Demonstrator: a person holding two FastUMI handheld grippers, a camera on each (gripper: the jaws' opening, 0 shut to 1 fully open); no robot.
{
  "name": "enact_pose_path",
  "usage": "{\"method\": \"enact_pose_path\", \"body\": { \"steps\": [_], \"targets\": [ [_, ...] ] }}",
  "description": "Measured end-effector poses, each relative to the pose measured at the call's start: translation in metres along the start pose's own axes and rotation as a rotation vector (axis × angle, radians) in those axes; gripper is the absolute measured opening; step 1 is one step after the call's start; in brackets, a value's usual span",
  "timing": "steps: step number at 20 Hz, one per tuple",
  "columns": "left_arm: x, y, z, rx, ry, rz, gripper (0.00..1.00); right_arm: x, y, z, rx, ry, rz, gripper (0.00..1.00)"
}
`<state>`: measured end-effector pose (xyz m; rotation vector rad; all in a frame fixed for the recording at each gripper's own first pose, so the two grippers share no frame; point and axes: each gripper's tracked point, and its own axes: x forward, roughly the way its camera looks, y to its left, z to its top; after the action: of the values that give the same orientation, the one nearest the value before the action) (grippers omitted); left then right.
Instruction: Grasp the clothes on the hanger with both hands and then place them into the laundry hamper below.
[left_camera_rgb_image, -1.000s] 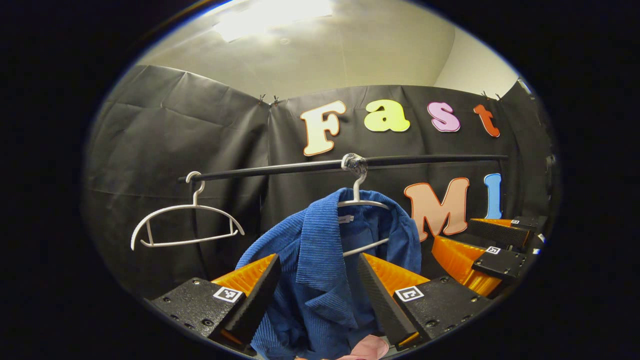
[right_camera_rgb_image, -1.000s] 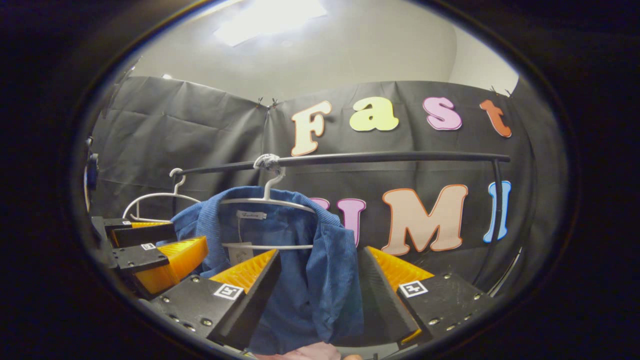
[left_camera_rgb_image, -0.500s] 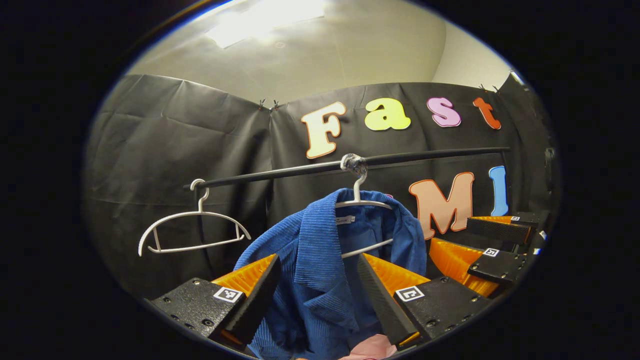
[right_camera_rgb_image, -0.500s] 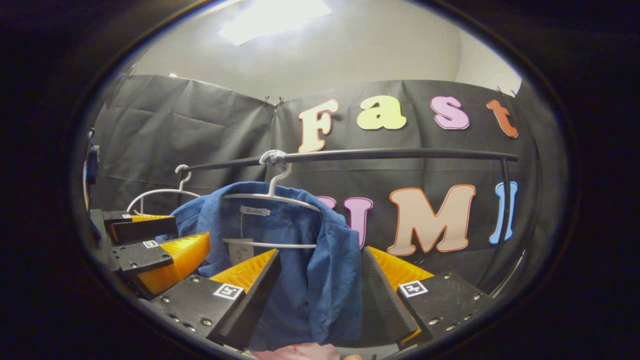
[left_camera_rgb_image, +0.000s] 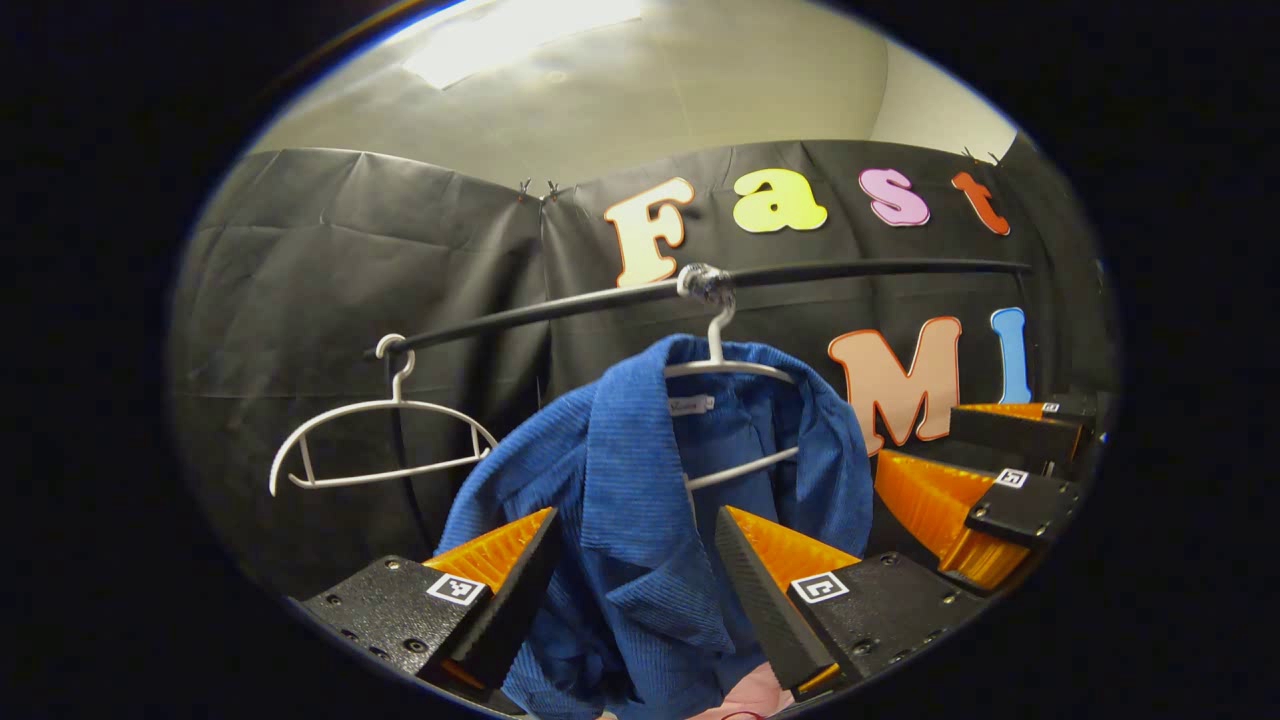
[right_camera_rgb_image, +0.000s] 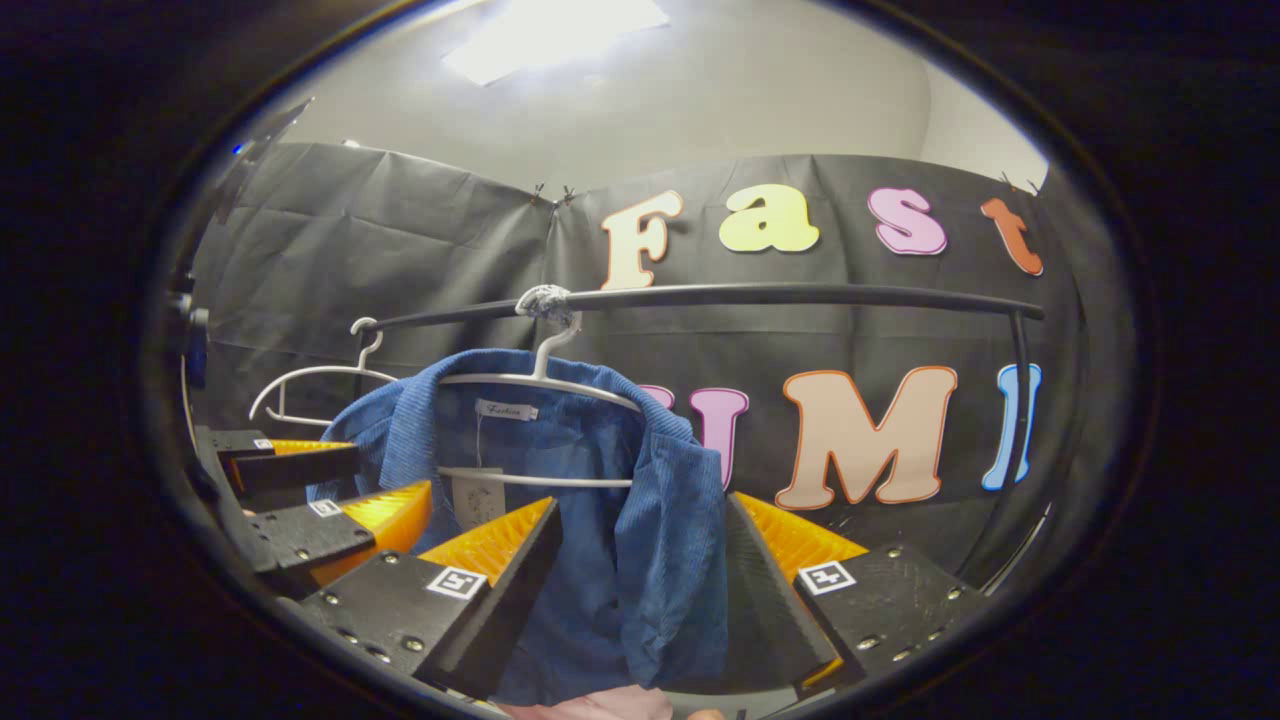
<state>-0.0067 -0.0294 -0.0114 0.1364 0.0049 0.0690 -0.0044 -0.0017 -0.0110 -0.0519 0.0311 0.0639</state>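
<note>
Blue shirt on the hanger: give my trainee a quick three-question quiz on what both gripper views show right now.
1. True or false: the blue shirt hangs on a white hanger hooked over the black rail.
2. How many hangers are on the rail?
3. The left gripper is: A) shut on the shirt, B) open with shirt fabric between its fingers, C) holding the bare hanger.

Key: 1 true; 2 two; 3 B.
</note>
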Motion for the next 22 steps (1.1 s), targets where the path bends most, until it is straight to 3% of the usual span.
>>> {"method": "enact_pose_path", "body": {
  "steps": [7,11,14,20,22],
  "targets": [
    [0.02,-0.011,-0.045,0.01,0.08,0.066,0.96,0.011,-0.012,-0.008,-0.018,0.023,0.031,0.98],
    [0.034,0.002,-0.053,0.012,0.087,0.125,0.87,0.023,-0.017,-0.014,-0.018,0.029,0.06,0.98],
    [0.038,0.007,-0.06,-0.006,0.102,0.134,0.67,0.032,-0.015,-0.021,-0.029,0.038,0.087,0.98],
    [0.038,0.012,-0.06,-0.001,0.112,0.109,0.11,0.061,-0.015,-0.039,-0.045,0.049,0.104,0.98],
    [0.033,0.011,-0.057,0.013,0.116,0.087,0.04,0.073,-0.019,-0.046,-0.051,0.069,0.087,0.98]
  ]
}}
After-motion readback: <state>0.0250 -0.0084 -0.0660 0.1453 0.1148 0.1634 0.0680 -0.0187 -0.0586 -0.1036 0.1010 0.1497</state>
